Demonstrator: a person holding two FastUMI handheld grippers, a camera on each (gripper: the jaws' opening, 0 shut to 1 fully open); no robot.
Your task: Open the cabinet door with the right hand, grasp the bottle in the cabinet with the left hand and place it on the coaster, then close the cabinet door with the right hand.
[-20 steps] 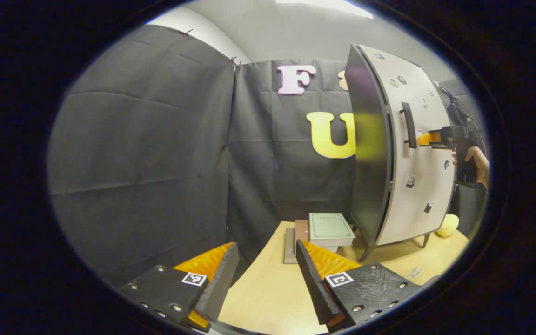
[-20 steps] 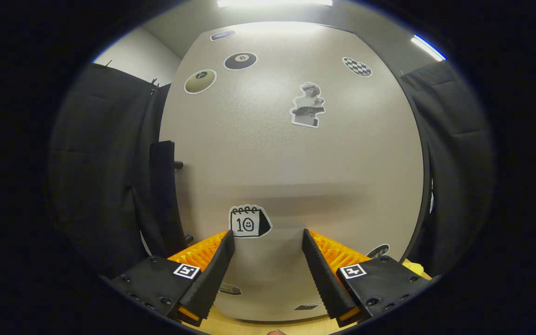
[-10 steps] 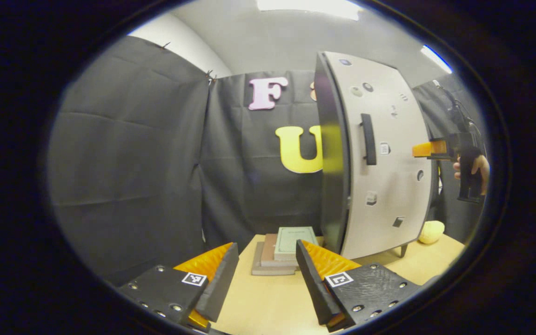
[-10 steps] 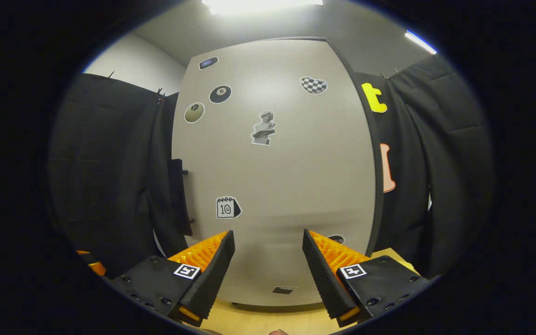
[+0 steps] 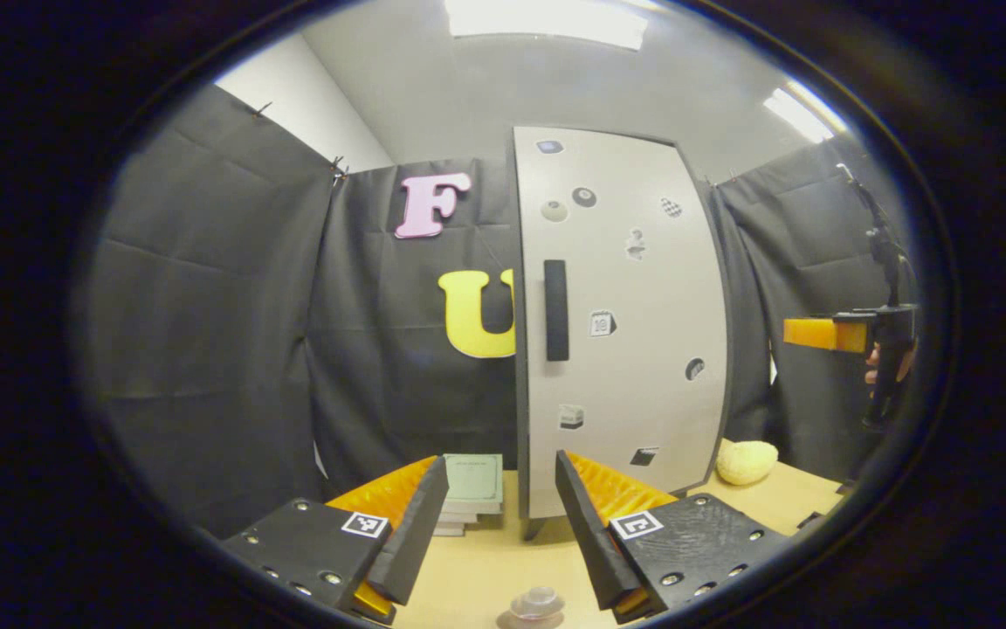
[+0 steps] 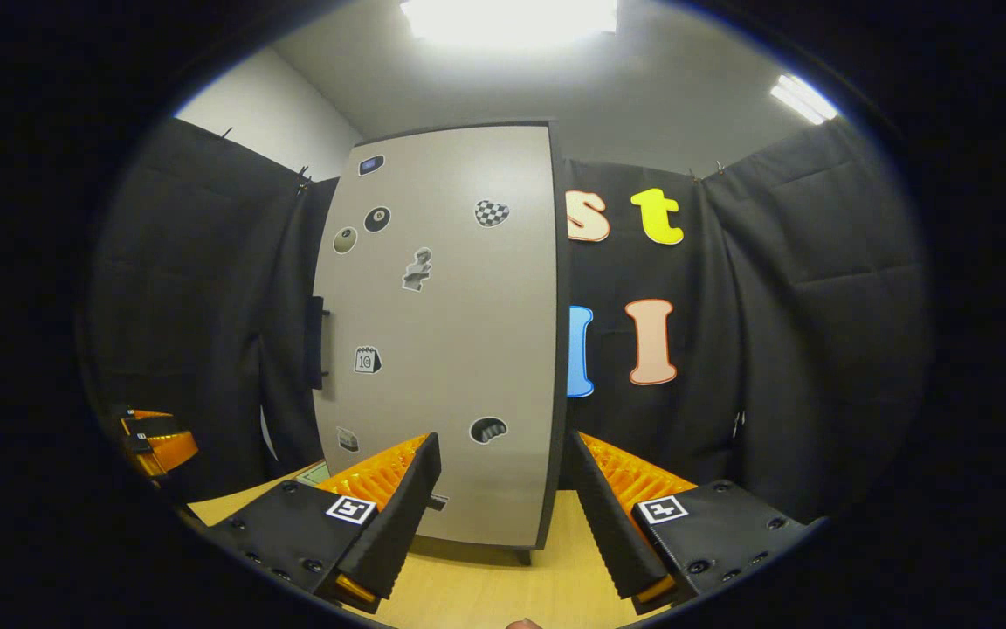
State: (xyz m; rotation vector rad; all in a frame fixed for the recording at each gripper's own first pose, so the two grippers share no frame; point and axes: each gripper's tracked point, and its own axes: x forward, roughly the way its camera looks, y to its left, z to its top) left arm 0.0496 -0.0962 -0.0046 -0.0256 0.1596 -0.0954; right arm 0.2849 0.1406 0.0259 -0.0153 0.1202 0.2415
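since a second ago both grippers are farther from the cabinet door [image 5: 621, 332], now closed. left gripper [image 5: 499, 515] and right gripper [image 6: 503, 498] gape empty; bottle [image 5: 537, 604] stands on the table [image 5: 477, 577].

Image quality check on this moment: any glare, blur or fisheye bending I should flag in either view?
Left gripper view: ceiling light blown out; cabinet door bows outward at its right edge; stickers small but sharp; bottle top at the bottom rim is soft.
Right gripper view: ceiling light glares white; the door curves on its left side; cloth wall dark, no motion blur.
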